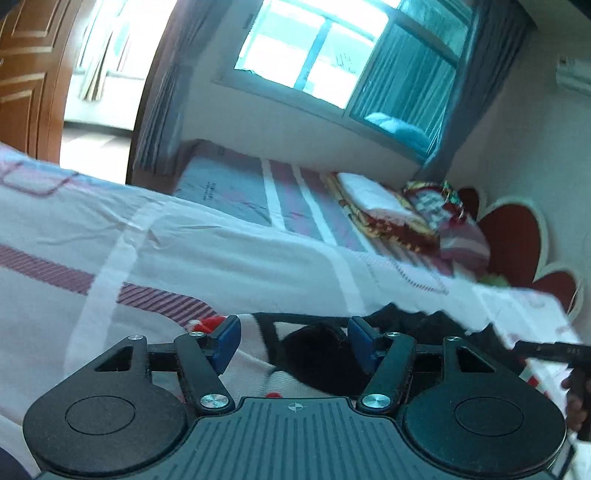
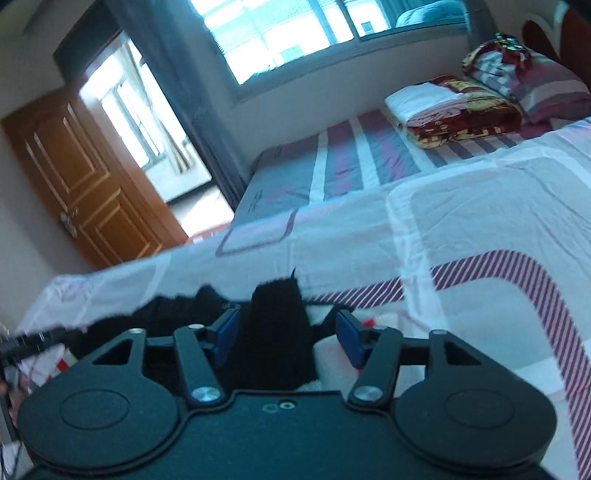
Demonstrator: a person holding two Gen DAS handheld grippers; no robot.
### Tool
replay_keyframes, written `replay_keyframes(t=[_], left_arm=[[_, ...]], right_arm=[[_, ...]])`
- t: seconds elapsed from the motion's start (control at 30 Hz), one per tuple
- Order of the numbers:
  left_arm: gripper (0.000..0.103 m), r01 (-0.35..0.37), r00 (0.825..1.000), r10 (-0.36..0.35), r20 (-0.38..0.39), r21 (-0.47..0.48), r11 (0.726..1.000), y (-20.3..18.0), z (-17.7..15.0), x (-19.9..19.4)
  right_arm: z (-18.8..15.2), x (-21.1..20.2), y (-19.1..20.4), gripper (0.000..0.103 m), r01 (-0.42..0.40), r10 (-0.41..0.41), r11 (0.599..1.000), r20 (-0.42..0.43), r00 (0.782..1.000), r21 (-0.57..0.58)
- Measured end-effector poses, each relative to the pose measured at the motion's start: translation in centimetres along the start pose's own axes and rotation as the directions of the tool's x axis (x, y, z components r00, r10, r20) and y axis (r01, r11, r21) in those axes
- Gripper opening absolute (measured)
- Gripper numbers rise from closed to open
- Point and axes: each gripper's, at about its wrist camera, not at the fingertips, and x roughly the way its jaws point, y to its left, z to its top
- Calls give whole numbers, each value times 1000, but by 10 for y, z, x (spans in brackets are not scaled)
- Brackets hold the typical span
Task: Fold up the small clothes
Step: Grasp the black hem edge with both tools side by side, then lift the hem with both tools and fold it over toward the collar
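Observation:
A small garment, white with black trim and red marks (image 1: 258, 354), lies on the bed just ahead of both grippers. My left gripper (image 1: 293, 341) is open, its blue pads (image 1: 229, 341) on either side of a black part of the garment (image 1: 321, 358). My right gripper (image 2: 288, 336) is open too, with a black strip of the garment (image 2: 275, 325) standing up between its blue pads (image 2: 349, 338). Whether the cloth touches the pads cannot be told. The right gripper's black body shows at the right edge of the left wrist view (image 1: 554, 350).
The bed has a white sheet with purple striped bands (image 2: 480, 229). Folded blankets and a pillow (image 2: 465, 107) lie at its far end, below a window (image 2: 295, 33). A wooden door (image 2: 85, 184) stands open at left. A red flower-shaped headboard (image 1: 517, 236) is at right.

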Motion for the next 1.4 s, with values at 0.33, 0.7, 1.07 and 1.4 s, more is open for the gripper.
replay_keyframes(t=[0.33, 0.7, 1.07, 1.4], left_arm=[[78, 46, 994, -42, 100, -45, 998, 3, -5, -14], [55, -5, 982, 48, -184, 226, 974, -29, -13, 26], [6, -59, 998, 62, -10, 195, 979, -27, -26, -16], [69, -200, 979, 202, 13, 201, 959, -29, -26, -23]], right_arm=[[-8, 16, 13, 51, 77, -82, 990, -37, 996, -121], [-10, 17, 13, 46, 88, -92, 984, -23, 995, -153], [-14, -4, 29, 10, 156, -145, 956, 63, 987, -246], [-14, 17, 18, 27, 256, -255, 943, 35, 966, -214]])
